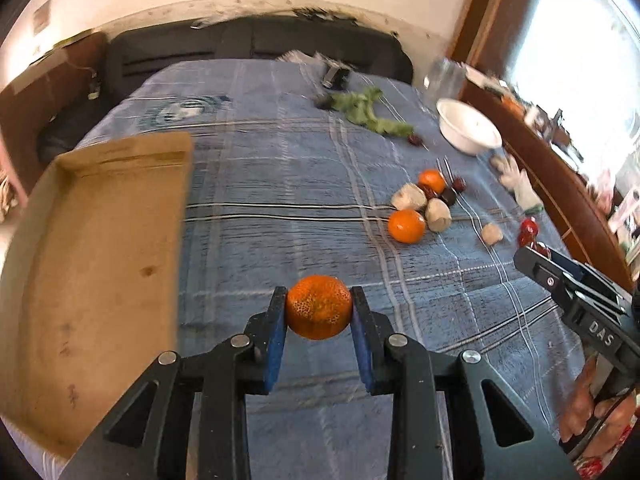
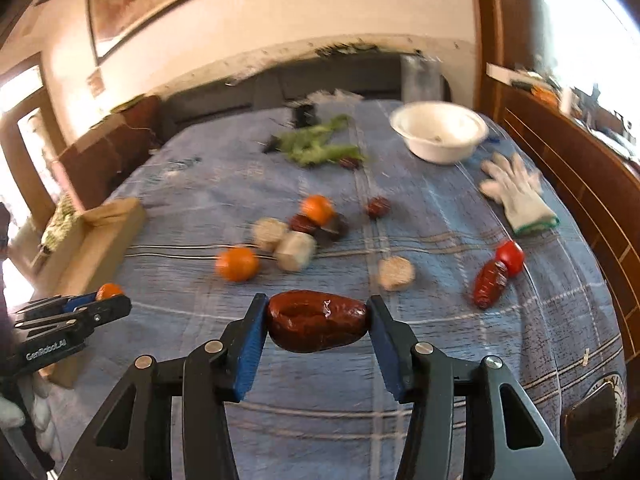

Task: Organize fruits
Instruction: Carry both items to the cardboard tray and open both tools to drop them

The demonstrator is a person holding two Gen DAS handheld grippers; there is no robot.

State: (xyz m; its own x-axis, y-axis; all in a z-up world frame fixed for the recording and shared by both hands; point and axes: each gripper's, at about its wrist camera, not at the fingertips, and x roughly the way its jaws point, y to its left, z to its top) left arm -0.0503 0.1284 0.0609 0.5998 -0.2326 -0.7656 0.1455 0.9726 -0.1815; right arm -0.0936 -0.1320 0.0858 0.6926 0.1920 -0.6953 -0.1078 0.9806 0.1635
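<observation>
Blue plaid blanket (image 1: pixel 280 240) covers the work surface; shallow brown cardboard tray (image 1: pixel 100 260) at left, white bowl (image 2: pixel 438 130) far right.

Left gripper (image 1: pixel 319 307) clamps a small round orange mandarin (image 1: pixel 319 306) across its middle, lifted, just right of the tray. Likely light, soft-skinned, bruises under hard squeeze.

Right gripper (image 2: pixel 317 320) pinches a dark red-brown wrinkled date (image 2: pixel 317 320) end to end, jaws fairly wide. Probably light, squashy, slightly tacky.

More loose fruit (image 2: pixel 280 236) lies mid-blanket.
</observation>
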